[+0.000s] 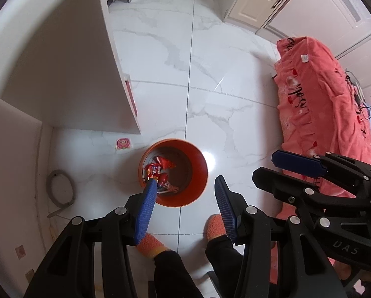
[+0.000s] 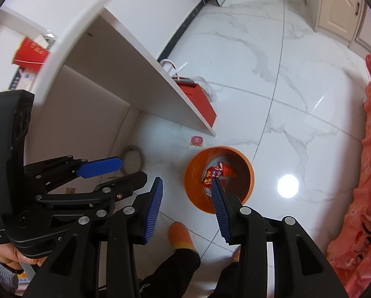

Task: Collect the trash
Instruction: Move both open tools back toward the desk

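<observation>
Your trash, a bunch of crumpled red foil snack wrappers (image 1: 160, 173), lies at the bottom of the round orange plastic bin (image 1: 185, 198), bunched toward the side of the bin nearest the white desk panel (image 1: 120, 74). The bin stands on the white marble-pattern tile floor (image 1: 210, 74), just off the panel's lower corner.

One piece appears to be left out: a small pink-and-white sticker-like wrapper (image 1: 122, 145) lies flat on the tiles between the bin and the foot of the desk panel, close to the bin's rim but not touching it. It looks roughly square, so no long axis to line up with.

Your left gripper (image 1: 185, 191) hangs above the bin pointing steeply down, its ribbed blue pads apart at a middling width with nothing between them. Your right gripper (image 2: 185, 193) hovers beside it, set narrower, likewise empty; its right pad overlaps the bin only in line of sight.

From both tongs the pink wrapper lies ahead and to the left, beyond the bin's far-left rim. Your left gripper is the nearer one, so I judge it the natural choice. You would need to come down nearly to the floor, and a flat piece on smooth tile may slide rather than lift.

Around you: a coral-pink fleece blanket (image 1: 322, 99) draped at the right, a red paper gift bag (image 2: 200, 99) against the desk panel, and a grey hose loop (image 1: 61, 188) by the wall.
</observation>
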Demonstrator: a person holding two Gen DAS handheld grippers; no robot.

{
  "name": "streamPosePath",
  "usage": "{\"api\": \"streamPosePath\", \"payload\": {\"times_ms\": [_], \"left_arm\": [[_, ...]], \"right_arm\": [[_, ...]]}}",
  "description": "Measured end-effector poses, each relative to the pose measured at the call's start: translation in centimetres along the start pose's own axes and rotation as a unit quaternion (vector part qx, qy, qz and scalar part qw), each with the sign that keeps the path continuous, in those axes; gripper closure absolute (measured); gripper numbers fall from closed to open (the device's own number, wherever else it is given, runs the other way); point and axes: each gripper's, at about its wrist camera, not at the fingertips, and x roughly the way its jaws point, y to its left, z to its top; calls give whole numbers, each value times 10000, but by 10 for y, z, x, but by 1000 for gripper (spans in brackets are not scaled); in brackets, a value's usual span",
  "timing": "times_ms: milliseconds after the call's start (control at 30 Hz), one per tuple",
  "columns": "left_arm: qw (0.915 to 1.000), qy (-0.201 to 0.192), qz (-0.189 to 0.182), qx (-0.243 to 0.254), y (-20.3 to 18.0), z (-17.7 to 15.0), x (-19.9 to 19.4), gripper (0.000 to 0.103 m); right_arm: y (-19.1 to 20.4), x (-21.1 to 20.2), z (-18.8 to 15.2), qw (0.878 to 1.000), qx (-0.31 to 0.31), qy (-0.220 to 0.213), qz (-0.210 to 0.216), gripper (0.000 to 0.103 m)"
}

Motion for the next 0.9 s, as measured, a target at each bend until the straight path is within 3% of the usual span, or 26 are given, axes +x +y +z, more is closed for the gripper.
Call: {"api": "streamPosePath", "payload": {"times_ms": [567,900], "left_arm": [[9947,-996,216,-148,-21,-48,-128,53],[9841,-1528,573,-696,-12,-81,-185,53]], "right_arm": [[71,-142,-17,9939,-673,-753,440,62],[126,-178,-26,9825,-1415,-894,813,62]]}}
